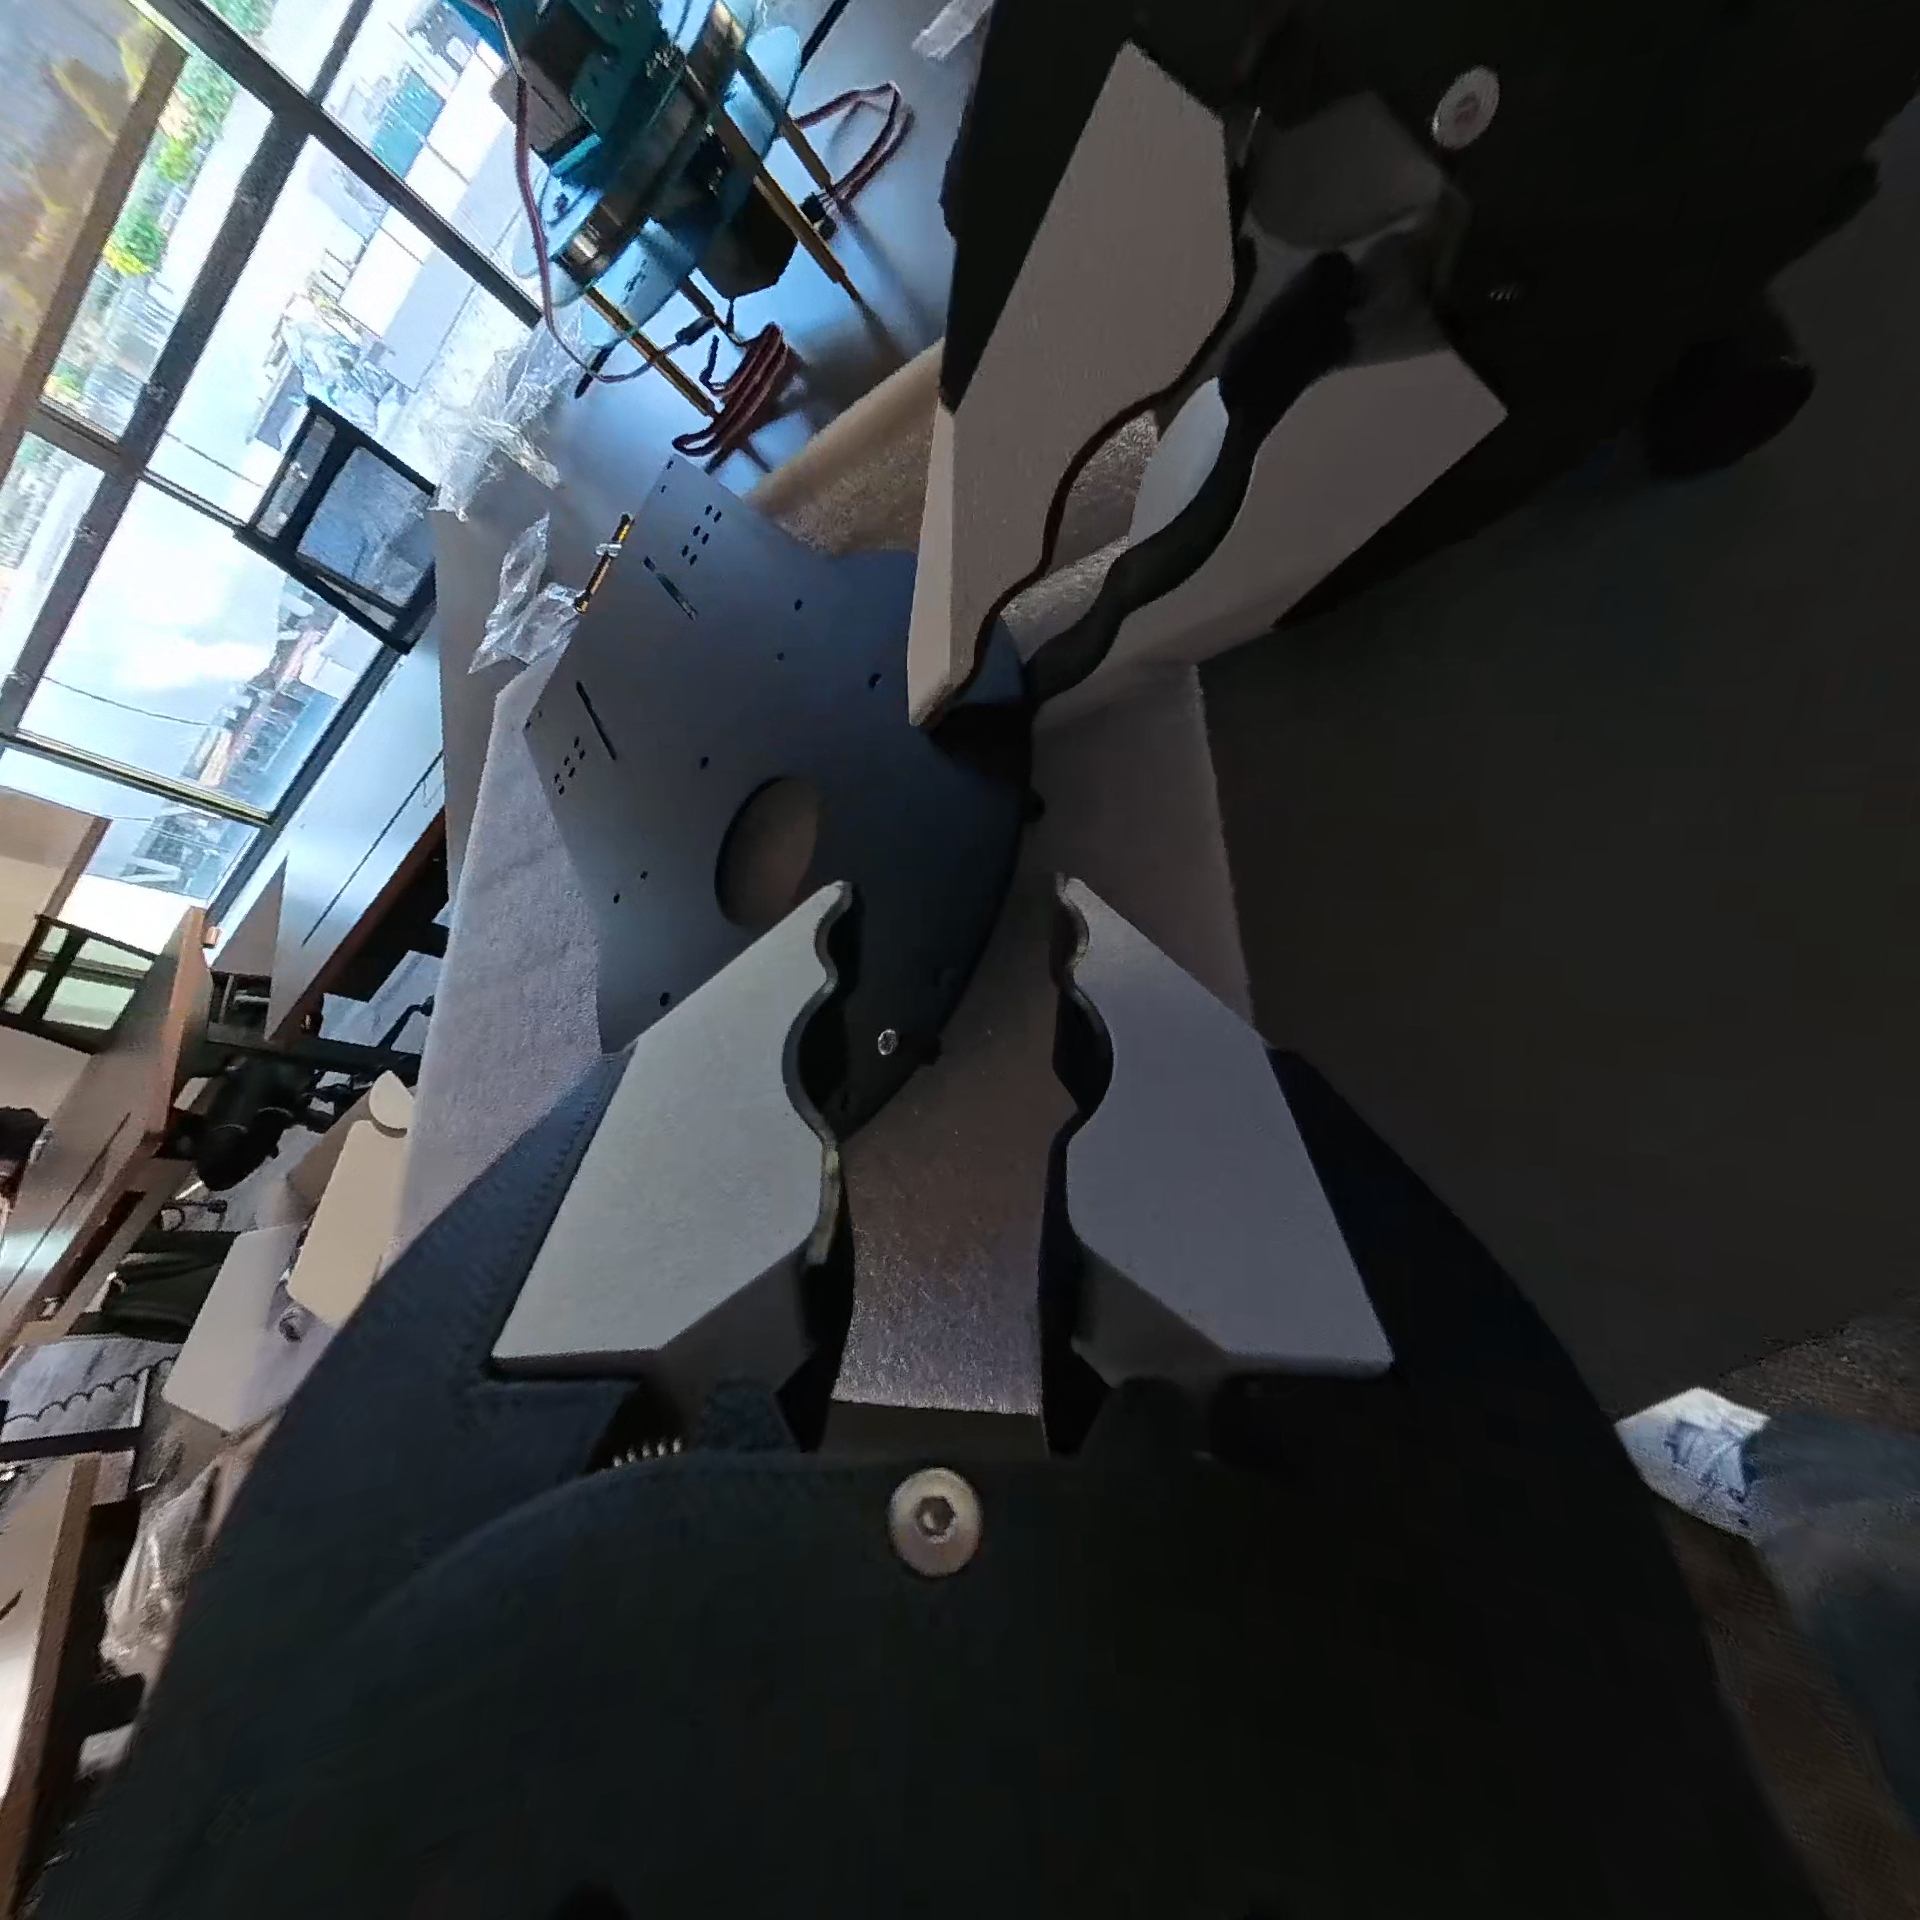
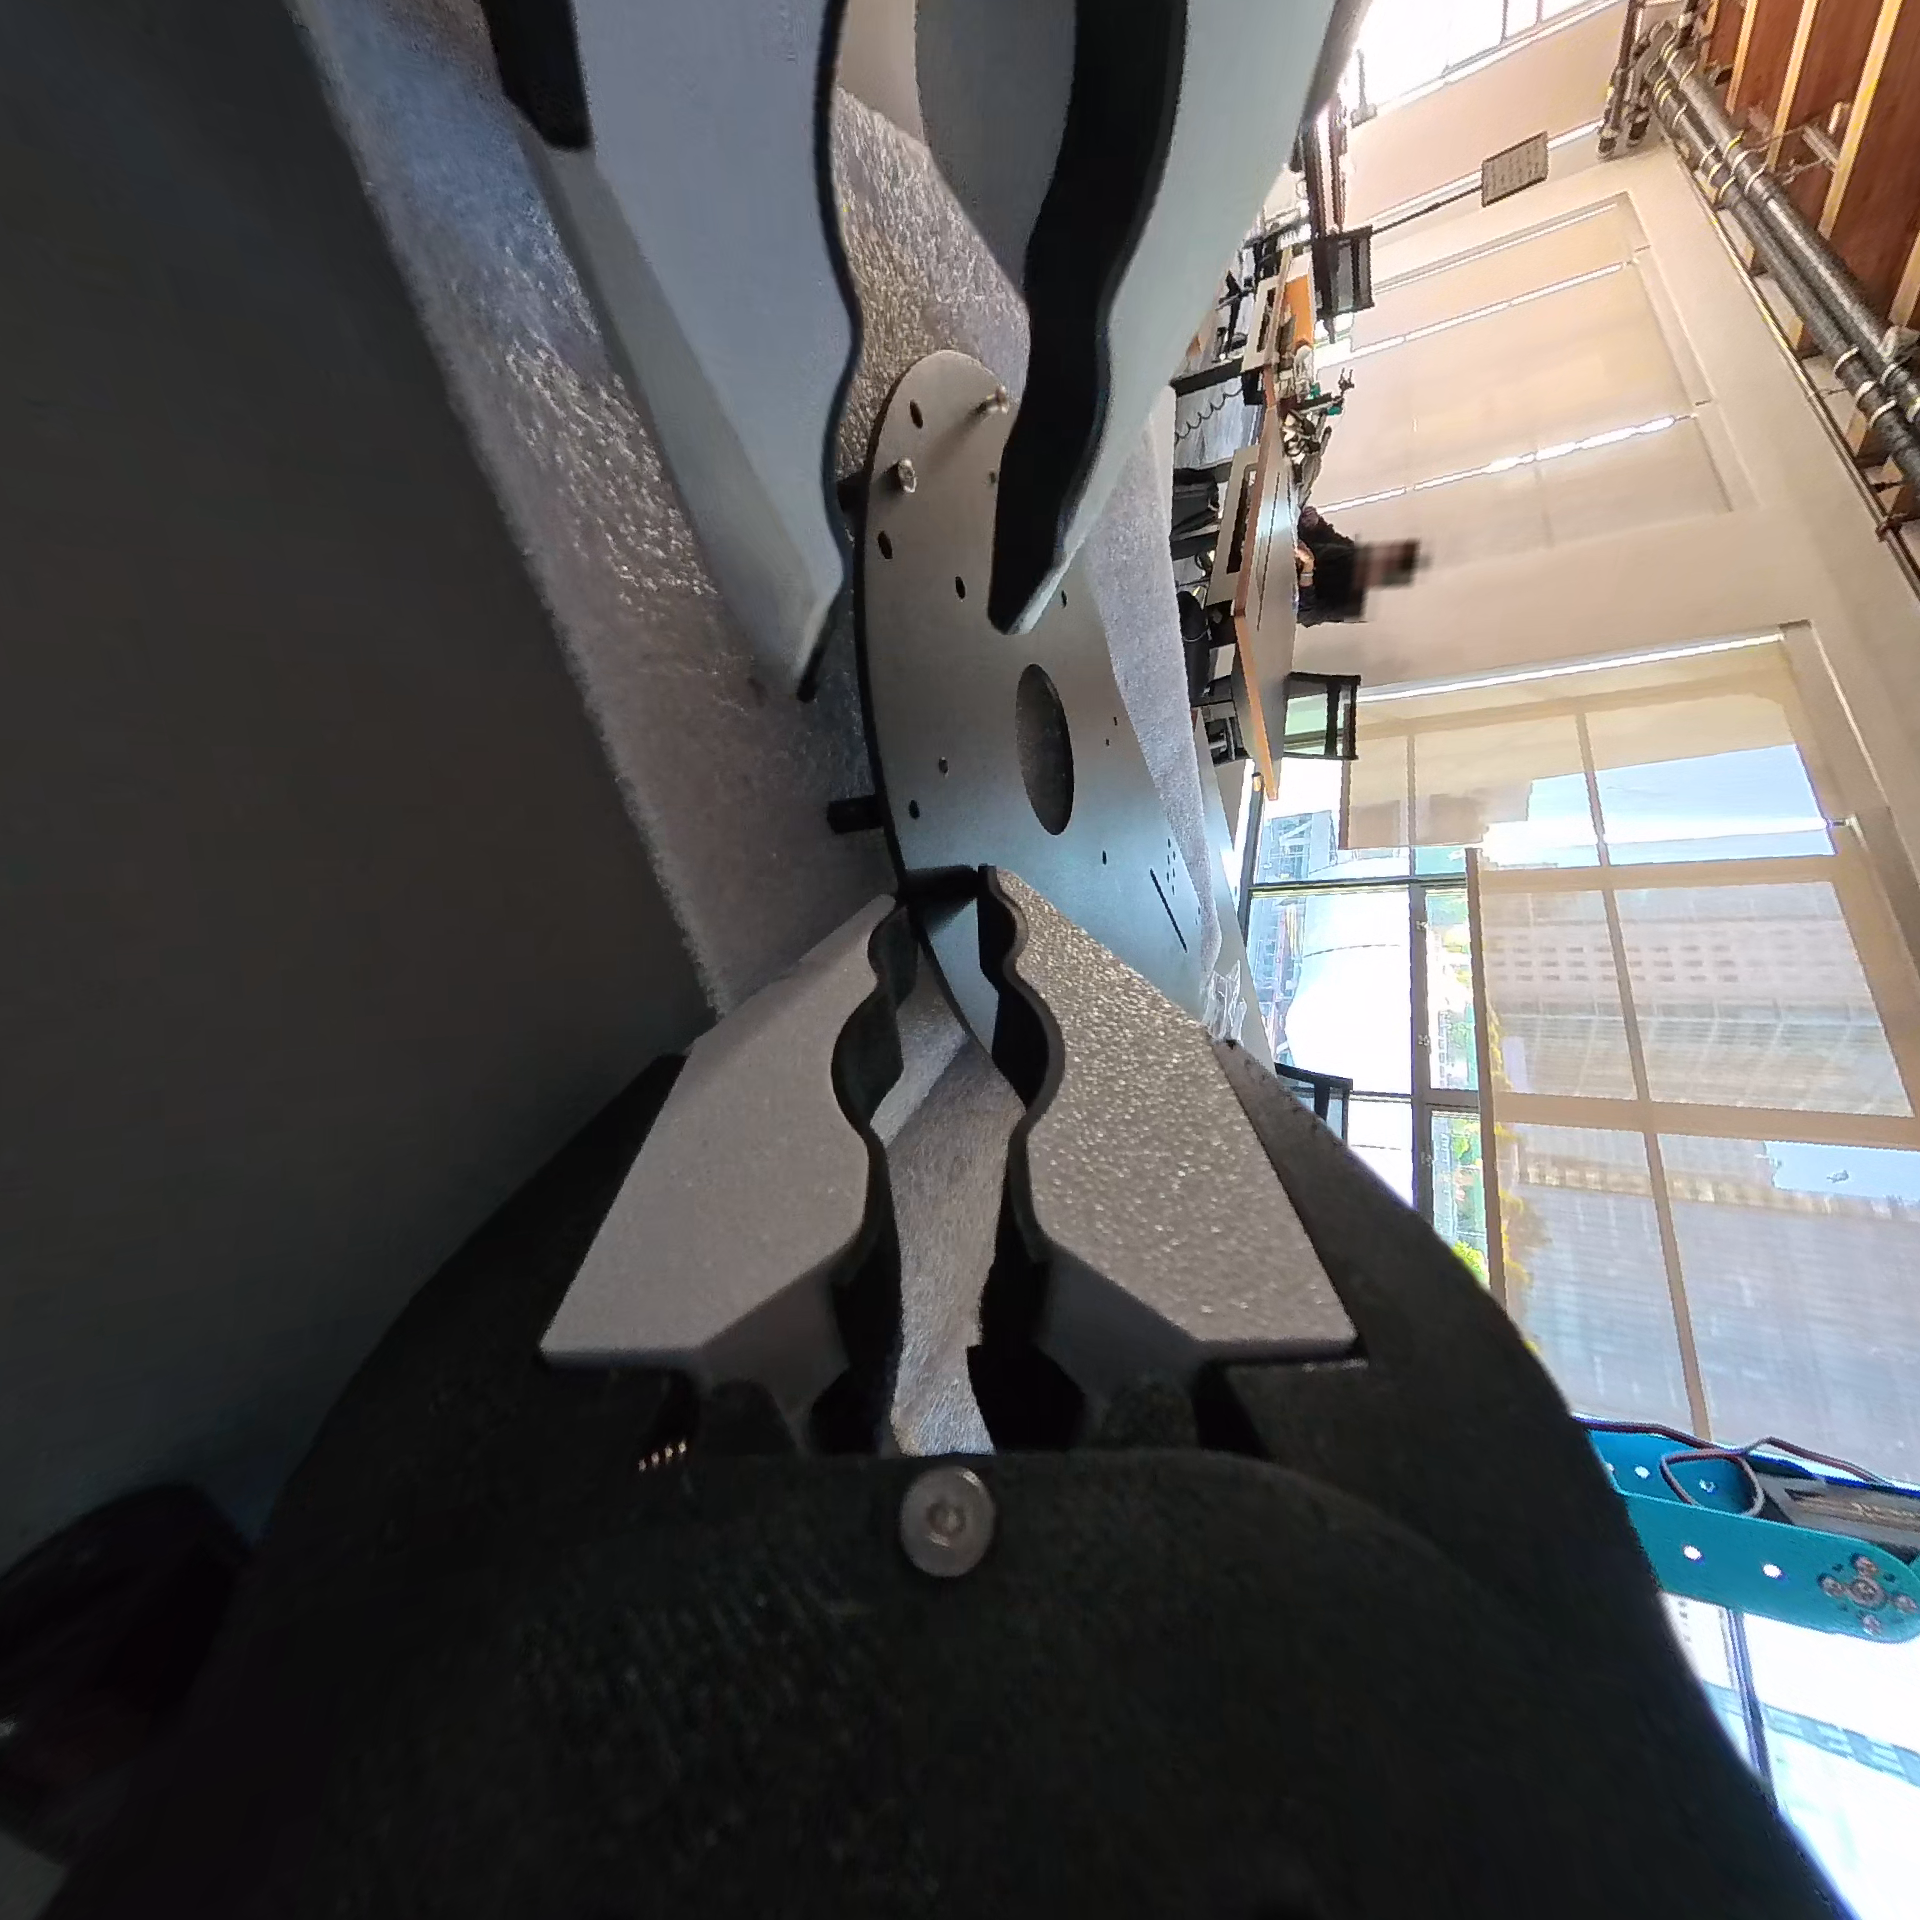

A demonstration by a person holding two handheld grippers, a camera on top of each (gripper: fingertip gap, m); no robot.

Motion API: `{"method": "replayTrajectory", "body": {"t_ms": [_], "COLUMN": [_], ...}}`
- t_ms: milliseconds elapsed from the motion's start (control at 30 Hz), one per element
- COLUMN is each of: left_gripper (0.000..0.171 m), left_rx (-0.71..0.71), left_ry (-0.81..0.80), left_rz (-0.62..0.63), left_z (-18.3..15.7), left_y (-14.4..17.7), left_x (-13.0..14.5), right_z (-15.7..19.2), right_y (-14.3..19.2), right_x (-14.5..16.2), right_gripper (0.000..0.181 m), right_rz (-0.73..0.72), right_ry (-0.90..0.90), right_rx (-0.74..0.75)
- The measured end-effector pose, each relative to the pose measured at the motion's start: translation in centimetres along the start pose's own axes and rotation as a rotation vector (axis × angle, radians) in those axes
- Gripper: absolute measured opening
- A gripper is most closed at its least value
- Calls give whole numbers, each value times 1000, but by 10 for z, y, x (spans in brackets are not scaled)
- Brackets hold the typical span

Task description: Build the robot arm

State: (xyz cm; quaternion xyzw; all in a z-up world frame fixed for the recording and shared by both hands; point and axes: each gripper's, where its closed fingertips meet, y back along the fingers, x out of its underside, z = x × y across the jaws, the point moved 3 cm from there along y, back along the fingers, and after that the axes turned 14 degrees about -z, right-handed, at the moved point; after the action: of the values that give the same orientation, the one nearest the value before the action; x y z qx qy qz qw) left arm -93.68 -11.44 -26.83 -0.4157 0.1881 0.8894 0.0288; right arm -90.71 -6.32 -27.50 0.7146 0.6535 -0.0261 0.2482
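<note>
A black metal plate (image 1: 727, 727) with a round hole and small drilled holes lies tilted over a white foam sheet (image 1: 520, 987). My left gripper (image 1: 951, 899) is open, with the plate's rounded edge and a screw (image 1: 886, 1042) between its jaws. My right gripper (image 2: 943, 894) is shut on the opposite edge of the plate (image 2: 977, 748). The right gripper also shows at the top of the left wrist view (image 1: 987, 696). The left gripper shows at the top of the right wrist view (image 2: 904, 644), one finger on each side of the plate.
A teal robot assembly (image 1: 644, 135) with servos and red wires stands farther along the table, also in the right wrist view (image 2: 1766, 1558). Clear plastic bags (image 1: 520, 603) and a brass standoff (image 1: 603, 566) lie by the plate. A person (image 2: 1320, 582) sits at a far table. Both grippers' tips are close together, under 4 cm apart.
</note>
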Motion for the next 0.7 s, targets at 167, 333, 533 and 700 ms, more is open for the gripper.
{"method": "replayTrajectory", "body": {"t_ms": [167,333,533,700], "left_gripper": [32,29,17,17], "left_rx": [6,7,54,71], "left_ry": [55,100,113,123], "left_rz": [-12,-23,-27,-27], "left_z": [1,1,-4,-5], "left_y": [-1,-1,-1,-1], "left_x": [1,2,2,2], "right_z": [0,1,2,2], "right_y": [0,-1,-1,-1], "right_x": [-1,-1,0,0], "right_gripper": [9,9,9,10], "right_rz": [-2,-2,3,5], "right_ry": [15,23,42,59], "right_rx": [3,-2,-9,-19]}}
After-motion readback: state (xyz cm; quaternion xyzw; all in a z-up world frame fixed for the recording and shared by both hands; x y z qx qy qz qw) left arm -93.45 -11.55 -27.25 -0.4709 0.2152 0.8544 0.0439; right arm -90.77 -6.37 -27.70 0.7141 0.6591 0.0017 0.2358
